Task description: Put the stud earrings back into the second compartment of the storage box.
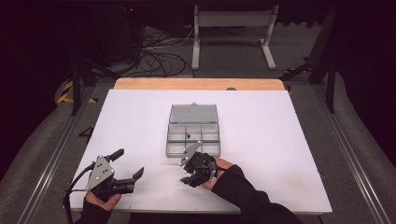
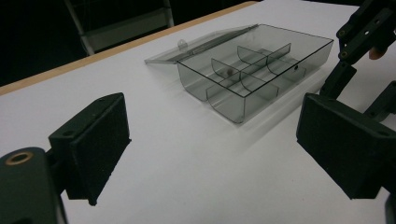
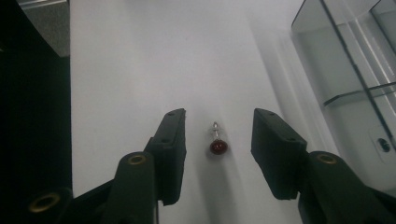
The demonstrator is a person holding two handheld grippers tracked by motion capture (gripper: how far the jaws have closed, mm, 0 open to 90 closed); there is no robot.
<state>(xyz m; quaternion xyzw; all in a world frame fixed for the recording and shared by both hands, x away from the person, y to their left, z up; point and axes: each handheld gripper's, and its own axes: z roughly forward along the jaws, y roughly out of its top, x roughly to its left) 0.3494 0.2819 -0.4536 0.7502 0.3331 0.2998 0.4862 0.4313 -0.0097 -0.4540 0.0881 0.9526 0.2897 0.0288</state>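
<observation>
Two grippers work over a white table (image 1: 280, 154), which carries a clear compartment box (image 1: 193, 136) near its middle. The box lies with its hinged lid (image 1: 193, 113) folded flat away from the person, probably so that the divided tray can be reached from above without a hand holding it open. Most compartments look bare; one middle cell holds a small dark item (image 1: 188, 136), too small to identify, though it may be a match for the piece outside.

The left gripper (image 1: 128, 169) rests low near the table's near left corner, jaws spread wide with nothing between them, apparently parked out of the way. The right gripper (image 1: 187, 175) sits just in front of the box, angled down at the table. Its jaws stand apart on either side of a small red bead with a silver stud (image 3: 217, 143), which lies on the bare table beside the box wall. Neither pad touches it yet, so the bead is straddled, not gripped, seemingly lined up for a pinch and a short carry into the tray.
</observation>
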